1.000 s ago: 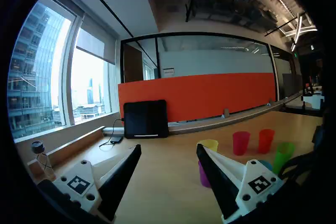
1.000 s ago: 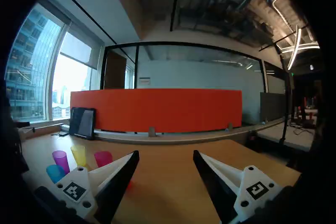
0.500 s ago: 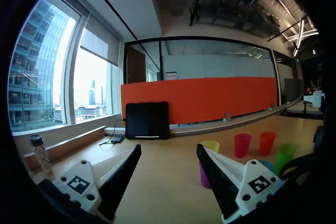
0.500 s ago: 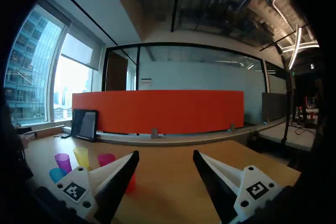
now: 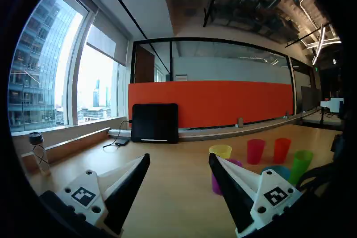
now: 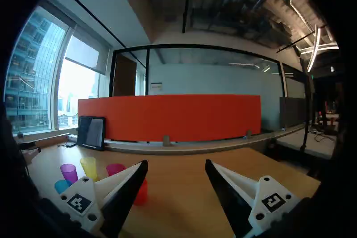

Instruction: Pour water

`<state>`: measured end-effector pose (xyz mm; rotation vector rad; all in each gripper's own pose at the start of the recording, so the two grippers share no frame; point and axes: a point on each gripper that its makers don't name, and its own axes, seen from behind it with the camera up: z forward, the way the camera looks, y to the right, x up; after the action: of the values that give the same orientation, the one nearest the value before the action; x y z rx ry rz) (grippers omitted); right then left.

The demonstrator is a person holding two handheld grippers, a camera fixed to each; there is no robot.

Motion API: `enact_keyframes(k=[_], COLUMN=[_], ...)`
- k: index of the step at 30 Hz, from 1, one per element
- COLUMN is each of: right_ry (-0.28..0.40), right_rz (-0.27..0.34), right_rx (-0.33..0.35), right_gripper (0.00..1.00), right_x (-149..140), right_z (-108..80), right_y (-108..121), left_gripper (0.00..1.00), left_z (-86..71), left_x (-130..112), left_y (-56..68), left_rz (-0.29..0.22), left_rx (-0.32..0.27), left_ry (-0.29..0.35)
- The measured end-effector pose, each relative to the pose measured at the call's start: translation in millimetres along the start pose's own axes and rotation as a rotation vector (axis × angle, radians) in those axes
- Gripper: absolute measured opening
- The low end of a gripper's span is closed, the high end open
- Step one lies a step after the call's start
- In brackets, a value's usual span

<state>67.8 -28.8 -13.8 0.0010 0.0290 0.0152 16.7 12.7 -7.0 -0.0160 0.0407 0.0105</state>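
Observation:
Several coloured plastic cups stand on the wooden table. In the left gripper view I see a yellow cup (image 5: 220, 151), a purple cup (image 5: 217, 184) partly behind my right finger, a pink cup (image 5: 255, 151), a red cup (image 5: 282, 149), a green cup (image 5: 300, 166) and a blue cup (image 5: 276, 171). My left gripper (image 5: 178, 171) is open above the table, left of the cups. In the right gripper view, the purple cup (image 6: 69, 173), yellow cup (image 6: 89, 168), pink cup (image 6: 114, 169), blue cup (image 6: 61, 186) and red cup (image 6: 141, 192) sit at lower left. My right gripper (image 6: 176, 175) is open and holds nothing.
A black tablet (image 5: 155, 123) leans at the table's back by an orange partition (image 5: 214, 104), with a cable and charger (image 5: 120, 141) beside it. A small bottle (image 5: 37, 151) stands on the window ledge at left. Another desk (image 6: 308, 142) lies at far right.
Both views have tipped slightly downward and nearer the table; the cups look a little higher and clearer. The red cup now shows beside the right gripper's left finger. Both grippers stay open.

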Motion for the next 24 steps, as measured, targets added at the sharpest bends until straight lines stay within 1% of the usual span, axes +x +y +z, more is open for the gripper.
enact_keyframes(k=[8, 12, 24], right_ry=[0.002, 0.004, 0.012], right_rz=[-0.003, -0.004, 0.026], right_rx=[0.021, 0.023, 0.025], right_gripper=[0.99, 0.99, 0.99], right_x=[1, 1, 5], right_z=[-1.8, -1.5, -4.2], right_y=[-9, -11, -9], left_gripper=[0.98, 0.98, 0.98], left_z=[0.5, 1.1, 4.4], left_x=[-9, -13, -17], left_y=[-0.7, -2.0, 0.5], left_rz=[-0.019, -0.021, -0.019], left_rx=[-0.009, -0.006, -0.019], left_ry=[-0.008, -0.015, -0.036])
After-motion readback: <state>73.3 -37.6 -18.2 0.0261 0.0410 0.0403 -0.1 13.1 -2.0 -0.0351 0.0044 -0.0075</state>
